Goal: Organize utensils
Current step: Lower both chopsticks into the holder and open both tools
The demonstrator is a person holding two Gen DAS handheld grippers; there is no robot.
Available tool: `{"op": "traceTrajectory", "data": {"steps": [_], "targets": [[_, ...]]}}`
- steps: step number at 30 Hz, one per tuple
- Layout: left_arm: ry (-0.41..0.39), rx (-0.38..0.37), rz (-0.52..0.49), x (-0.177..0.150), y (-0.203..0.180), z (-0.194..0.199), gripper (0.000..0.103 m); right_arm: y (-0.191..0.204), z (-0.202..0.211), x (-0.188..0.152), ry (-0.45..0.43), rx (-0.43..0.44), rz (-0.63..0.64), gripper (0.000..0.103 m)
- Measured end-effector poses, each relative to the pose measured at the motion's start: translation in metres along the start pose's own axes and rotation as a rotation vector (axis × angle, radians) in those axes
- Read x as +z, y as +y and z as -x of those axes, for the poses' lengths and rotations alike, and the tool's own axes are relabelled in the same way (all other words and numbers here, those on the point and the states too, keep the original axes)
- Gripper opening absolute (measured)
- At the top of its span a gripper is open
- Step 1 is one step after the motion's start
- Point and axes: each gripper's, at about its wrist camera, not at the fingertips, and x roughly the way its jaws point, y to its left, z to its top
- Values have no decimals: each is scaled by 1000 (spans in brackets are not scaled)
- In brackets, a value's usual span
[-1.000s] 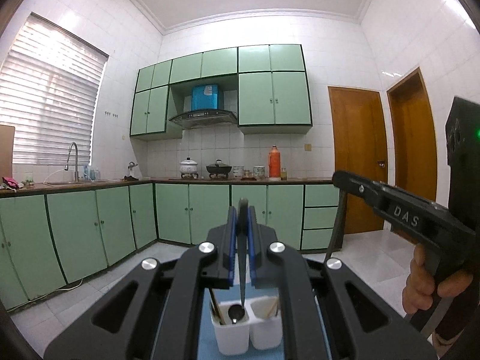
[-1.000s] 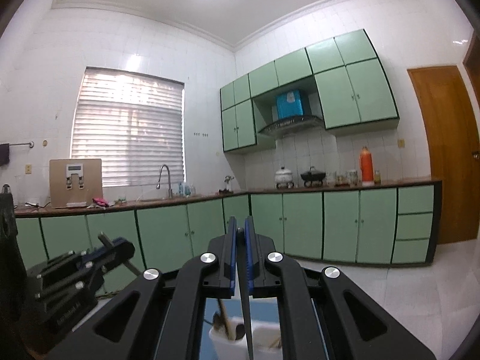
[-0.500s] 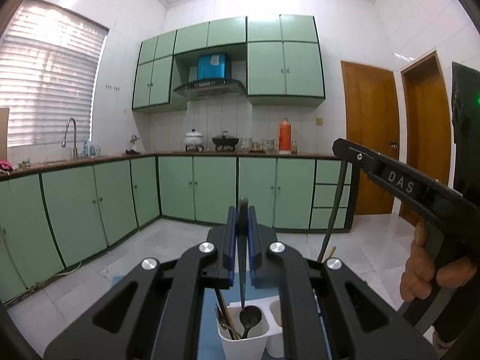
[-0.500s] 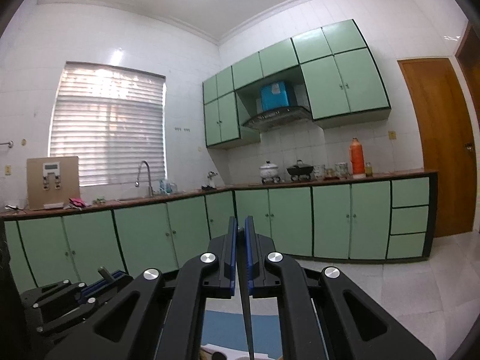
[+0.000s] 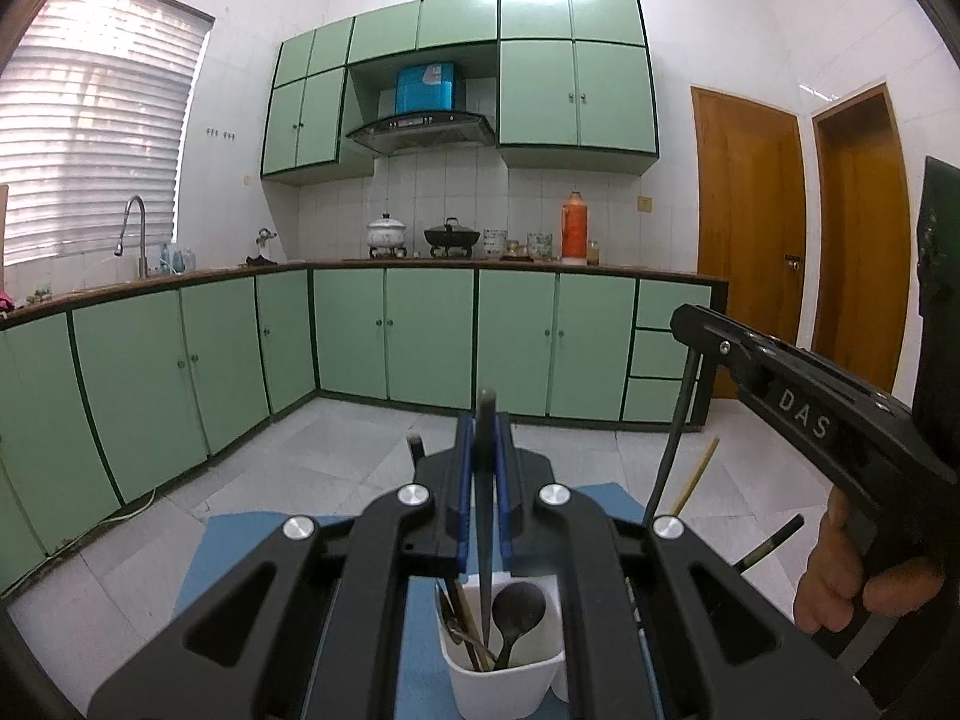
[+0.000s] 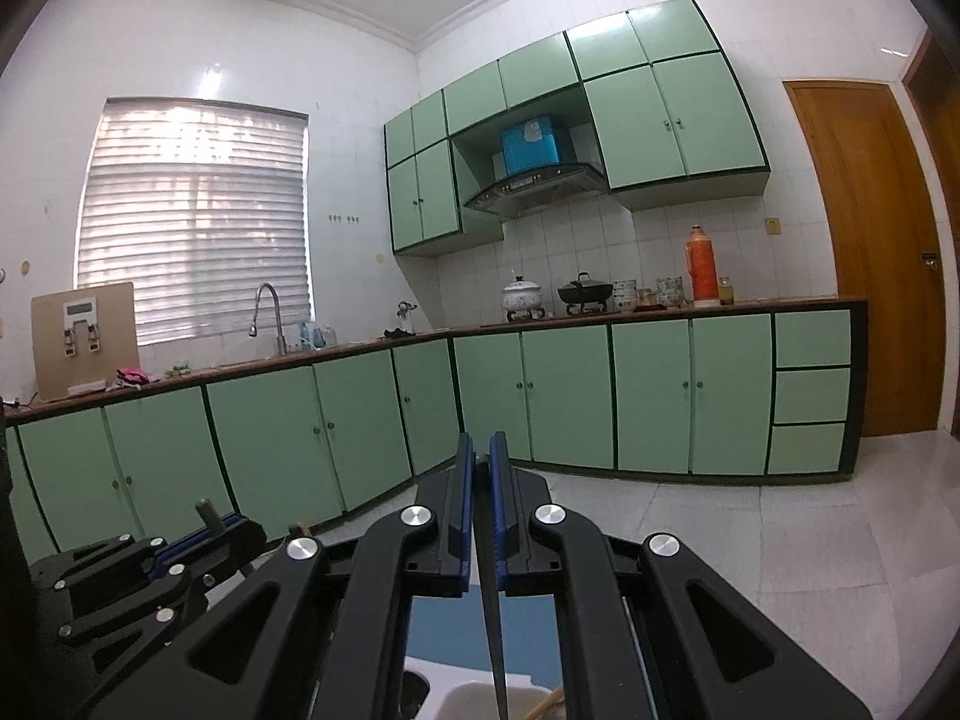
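Two grippers, left gripper [image 5: 483,462] jaws clamping spoon [image 5: 507,612], right gripper [image 6: 482,480] jaws clamping chopstick [image 6: 493,630]

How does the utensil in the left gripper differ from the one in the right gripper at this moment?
The left gripper holds a dark spoon, bowl down inside the white holder. The right gripper holds a thinner dark stick, its lower end out of view. Both hang handle-up, clamped between shut jaws.

A home kitchen.
Green cabinets [image 5: 420,336], a range hood [image 5: 420,129], a sink faucet [image 5: 133,228] and pots [image 5: 387,234] on the stove.
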Motion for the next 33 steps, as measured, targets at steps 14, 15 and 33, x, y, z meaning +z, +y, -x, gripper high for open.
{"op": "traceTrajectory", "data": {"steps": [14,15,33], "targets": [[78,3,22,-27,5,-28,6,-5,-15,-39,85,-23,-11,5],[73,10,16,-27,4,-28,6,-6,-16,-41,91,-24,-12,5],[65,4,41,-23,5,-21,19,-9,-8,-41,82,-48,-15,11]]}}
